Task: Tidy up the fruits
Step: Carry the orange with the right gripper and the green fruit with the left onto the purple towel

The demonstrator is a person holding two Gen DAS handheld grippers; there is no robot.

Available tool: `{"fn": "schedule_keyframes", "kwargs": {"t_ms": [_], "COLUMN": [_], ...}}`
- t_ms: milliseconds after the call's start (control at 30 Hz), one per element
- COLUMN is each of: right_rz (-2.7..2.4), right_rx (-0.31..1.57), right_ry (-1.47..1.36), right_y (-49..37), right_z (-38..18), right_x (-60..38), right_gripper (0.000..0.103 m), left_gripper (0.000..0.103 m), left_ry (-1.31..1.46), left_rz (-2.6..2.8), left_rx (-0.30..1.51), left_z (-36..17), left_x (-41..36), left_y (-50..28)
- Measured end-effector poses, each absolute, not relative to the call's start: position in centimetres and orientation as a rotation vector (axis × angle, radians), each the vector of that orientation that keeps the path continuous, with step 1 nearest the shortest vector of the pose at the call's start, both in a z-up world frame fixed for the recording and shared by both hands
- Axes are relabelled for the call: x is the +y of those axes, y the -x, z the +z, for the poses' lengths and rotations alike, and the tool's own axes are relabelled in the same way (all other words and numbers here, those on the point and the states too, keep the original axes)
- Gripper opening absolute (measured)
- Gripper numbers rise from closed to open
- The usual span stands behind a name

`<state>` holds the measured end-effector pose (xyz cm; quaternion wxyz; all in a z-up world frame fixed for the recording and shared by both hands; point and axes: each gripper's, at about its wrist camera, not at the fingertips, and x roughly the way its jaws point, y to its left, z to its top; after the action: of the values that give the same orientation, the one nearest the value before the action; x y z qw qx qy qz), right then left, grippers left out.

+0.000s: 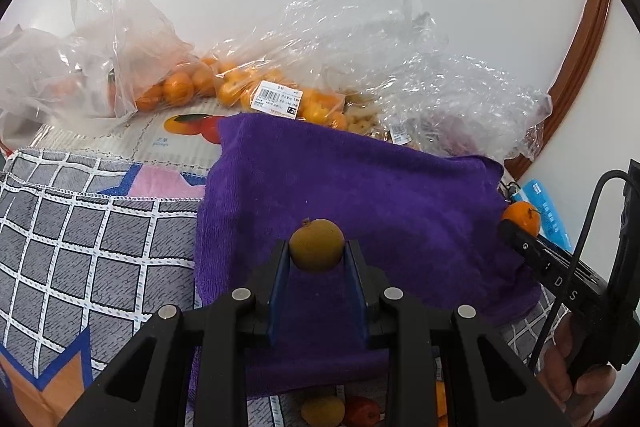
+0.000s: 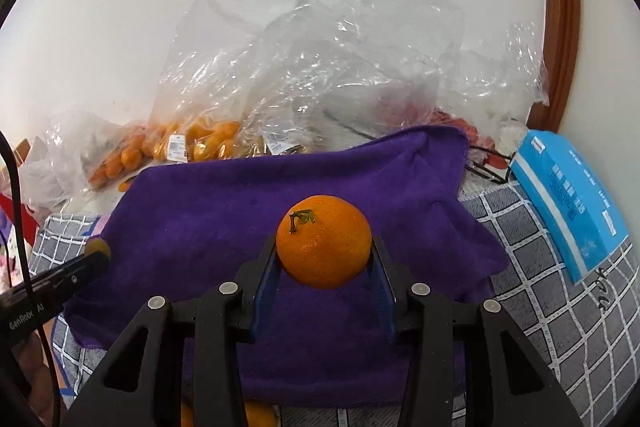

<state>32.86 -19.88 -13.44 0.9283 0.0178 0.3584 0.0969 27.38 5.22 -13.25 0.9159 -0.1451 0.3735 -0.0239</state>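
Gripping a small, round, brownish-yellow fruit [image 1: 316, 245] between its nearly closed blue pads, the left gripper [image 1: 316, 259] hangs over the purple terry towel [image 1: 360, 187], while the right gripper [image 2: 325, 263], its jaws set a little wider, clamps a round orange mandarin with a green stem [image 2: 324, 241] over the same cloth. Clear plastic bags of orange fruit [image 1: 192, 83] lie at the far edge, against the white wall, and a light-blue flat box [image 2: 568, 203] rests on the grey checked cover [image 1: 80, 235] to the right.
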Motion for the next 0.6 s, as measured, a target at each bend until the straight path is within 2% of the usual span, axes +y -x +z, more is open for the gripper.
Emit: {"fn": "schedule_keyframes", "kwargs": {"t_ms": [600], "right_rz": [0.211], "right_rx": [0.778], "right_ry": [-0.004], "right_y": [-33.2], "right_z": [-15.6], "right_x": [-19.2], "right_gripper": [0.043], "left_gripper": [0.027], "left_ry": [0.317], "left_rz": [-0.039], "left_rx": [0.809], "left_z": [-14.5], "left_x": [5.4], "left_y": [-28.1]}}
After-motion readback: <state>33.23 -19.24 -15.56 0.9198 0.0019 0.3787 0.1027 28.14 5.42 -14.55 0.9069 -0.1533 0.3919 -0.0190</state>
